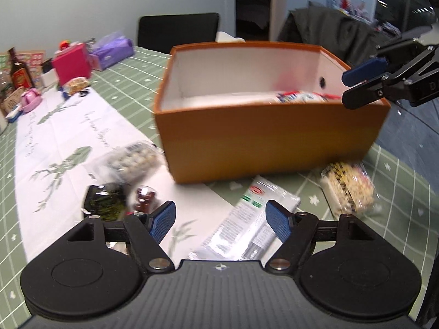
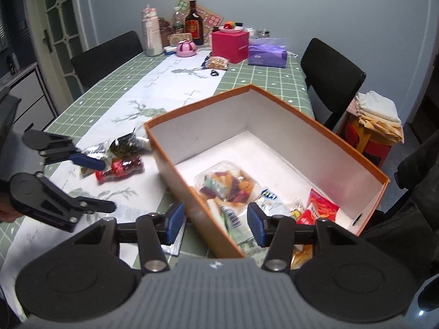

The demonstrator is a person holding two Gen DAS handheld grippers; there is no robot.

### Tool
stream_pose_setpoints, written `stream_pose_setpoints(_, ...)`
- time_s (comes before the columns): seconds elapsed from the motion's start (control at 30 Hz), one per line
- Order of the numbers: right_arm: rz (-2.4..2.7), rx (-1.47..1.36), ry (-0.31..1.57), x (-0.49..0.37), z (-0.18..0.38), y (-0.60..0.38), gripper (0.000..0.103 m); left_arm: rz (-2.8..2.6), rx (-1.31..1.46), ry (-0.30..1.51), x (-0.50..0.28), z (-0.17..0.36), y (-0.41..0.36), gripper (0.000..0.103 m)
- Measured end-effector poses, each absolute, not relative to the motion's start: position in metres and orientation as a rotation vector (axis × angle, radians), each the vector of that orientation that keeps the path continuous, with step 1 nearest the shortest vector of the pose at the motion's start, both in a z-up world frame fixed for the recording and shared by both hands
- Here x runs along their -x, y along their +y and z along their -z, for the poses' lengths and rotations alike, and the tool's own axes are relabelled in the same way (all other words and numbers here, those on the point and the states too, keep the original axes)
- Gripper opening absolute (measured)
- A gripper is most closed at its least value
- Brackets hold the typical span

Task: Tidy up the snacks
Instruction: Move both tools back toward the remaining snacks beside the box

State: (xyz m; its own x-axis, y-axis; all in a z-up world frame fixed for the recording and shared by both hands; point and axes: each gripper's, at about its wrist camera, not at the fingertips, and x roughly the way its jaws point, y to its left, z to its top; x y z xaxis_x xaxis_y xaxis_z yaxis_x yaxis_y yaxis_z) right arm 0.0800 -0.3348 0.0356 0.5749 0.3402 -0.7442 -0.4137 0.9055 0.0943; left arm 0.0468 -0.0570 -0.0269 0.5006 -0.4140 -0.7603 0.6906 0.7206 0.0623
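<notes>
The orange box [image 2: 301, 126] stands open on the worktop [image 2: 263, 79], white inside, with several snack packs lying on its floor: a clear bag of coloured chips [image 2: 227, 181], a white and blue packet [image 2: 267, 197] and a red packet [image 2: 321, 208] toward the near end. Outside the box, on the white runner [image 1: 68, 137], lie more snacks: a clear tray of pale round sweets [image 1: 131, 160], a dark green packet [image 1: 105, 198] and a small red packet [image 1: 145, 196]. A long silvery pack [image 1: 247, 219] lies just in front of the box, and a clear bag with yellow print [image 1: 348, 189] sits near its right corner.

The left gripper [image 1: 221, 223] hangs over the silvery pack with its jaws apart and nothing between the pads. The right gripper [image 2: 215, 223] hovers across the near wall of the box, jaws apart, holding nothing.

At the far end of the worktop stand a pink box [image 2: 229, 45], a purple tissue pack [image 2: 267, 53] and a dark bottle [image 2: 194, 24].
</notes>
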Motion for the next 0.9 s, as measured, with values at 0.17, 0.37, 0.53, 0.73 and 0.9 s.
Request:
stream_pose_setpoints(0.17,-0.48,0.179,0.852,-0.063,-0.025,-0.327,0.059,0.731,-0.459,0.815,-0.044,0.051,-0.067,0.089)
stream_pose_setpoints(0.37,-0.535,0.191,0.87,-0.038,-0.021,-0.322,0.058,0.805,-0.5,0.819,-0.046,0.069,-0.073,0.09)
stream_pose_setpoints(0.53,-0.534,0.219,0.924,-0.029,-0.005,-0.318,0.058,0.845,-0.526,0.832,-0.052,0.079,-0.078,0.09)
stream_pose_setpoints(0.73,-0.473,0.147,0.997,-0.025,0.009,-0.328,0.058,0.847,-0.52,0.865,-0.053,0.086,-0.076,0.089)
stream_pose_setpoints(0.9,-0.38,0.019,1.104,-0.028,0.035,-0.334,0.06,0.815,-0.503,0.903,-0.046,0.081,-0.072,0.068)
